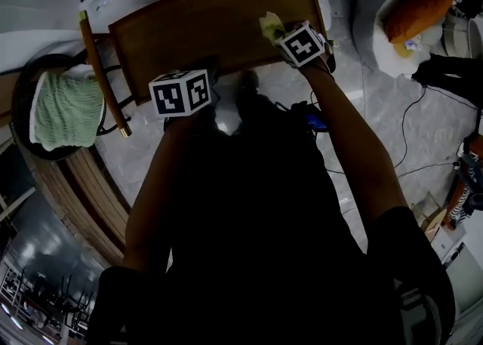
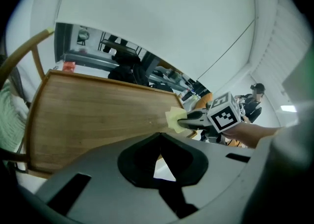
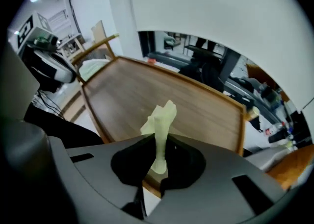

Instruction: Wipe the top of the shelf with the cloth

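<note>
The wooden shelf top point(image 1: 204, 30) has a raised rim and lies just ahead of me. My right gripper point(image 3: 160, 144) is shut on a pale yellow-green cloth point(image 3: 161, 117), which sticks up from between its jaws. In the head view the cloth point(image 1: 270, 26) sits over the shelf's near right part, close to the front rim. The left gripper view shows the cloth point(image 2: 174, 118) against the wood point(image 2: 98, 115). My left gripper point(image 2: 160, 142) is shut on nothing and hovers by the shelf's front edge, left of the right gripper point(image 1: 282, 34).
A green towel point(image 1: 66, 109) lies on a round stand left of the shelf, beside a wooden post point(image 1: 102, 72). A white round table point(image 1: 377, 41) with an orange object point(image 1: 419, 10) stands at the right. Cables point(image 1: 411, 132) run over the marble floor.
</note>
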